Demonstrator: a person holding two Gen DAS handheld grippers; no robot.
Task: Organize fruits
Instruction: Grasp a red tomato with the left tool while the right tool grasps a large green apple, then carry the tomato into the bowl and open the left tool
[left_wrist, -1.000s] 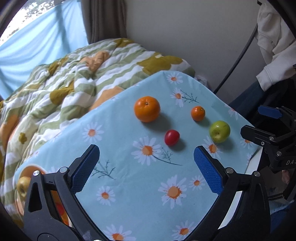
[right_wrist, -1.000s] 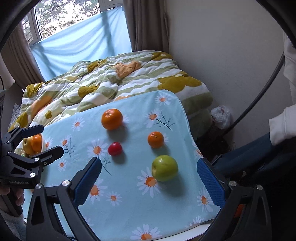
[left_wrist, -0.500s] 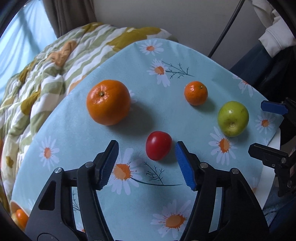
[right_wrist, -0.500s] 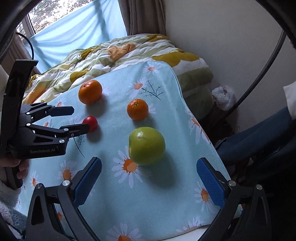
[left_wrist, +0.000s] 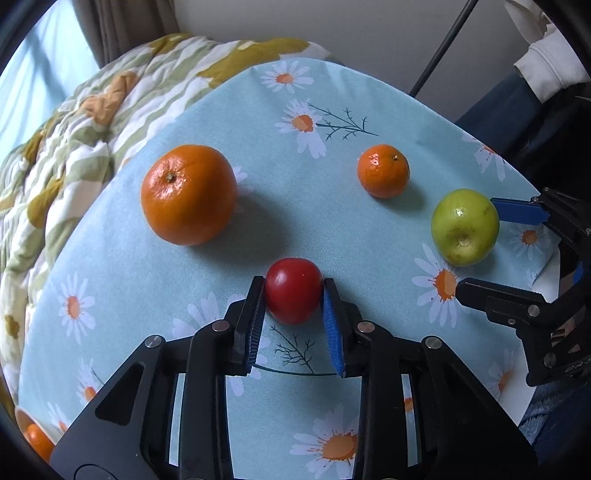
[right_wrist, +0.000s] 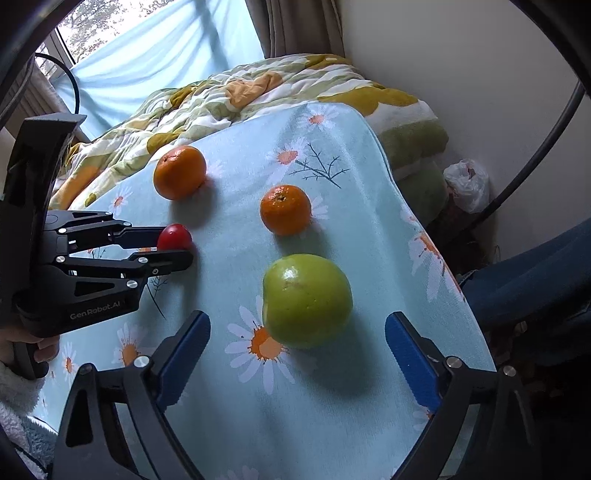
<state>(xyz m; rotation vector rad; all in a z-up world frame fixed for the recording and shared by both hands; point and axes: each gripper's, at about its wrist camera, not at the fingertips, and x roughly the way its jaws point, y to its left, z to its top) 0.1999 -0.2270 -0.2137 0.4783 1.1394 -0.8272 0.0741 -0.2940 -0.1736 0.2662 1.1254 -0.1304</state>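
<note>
- Since a second ago, both grippers have dropped toward the daisy cloth (left_wrist: 332, 229), and my left gripper (left_wrist: 293, 295) has gone from wide apart to clamped on the red tomato (left_wrist: 293, 295), low centre of the left wrist view.
- Left wrist view: both blue pads touch the tomato's sides, and it sits on the cloth. The large orange (left_wrist: 188, 194) lies at upper left, the small orange (left_wrist: 383, 170) at upper right, both well apart from my jaws. At the right edge I see the green apple (left_wrist: 464, 226) with the right gripper's fingers on either side of it.
- Right wrist view: my right gripper (right_wrist: 295, 343) is closing; the apple (right_wrist: 306, 300) sits between the pads at lower centre, but neither pad presses on it yet. The tomato (right_wrist: 173, 237) shows mid-left in the left gripper's (right_wrist: 177, 245) grip.
- I judge the tomato is secured and ready to lift; the apple needs the jaws to finish closing. A round apple could roll if one pad lands first.
</note>
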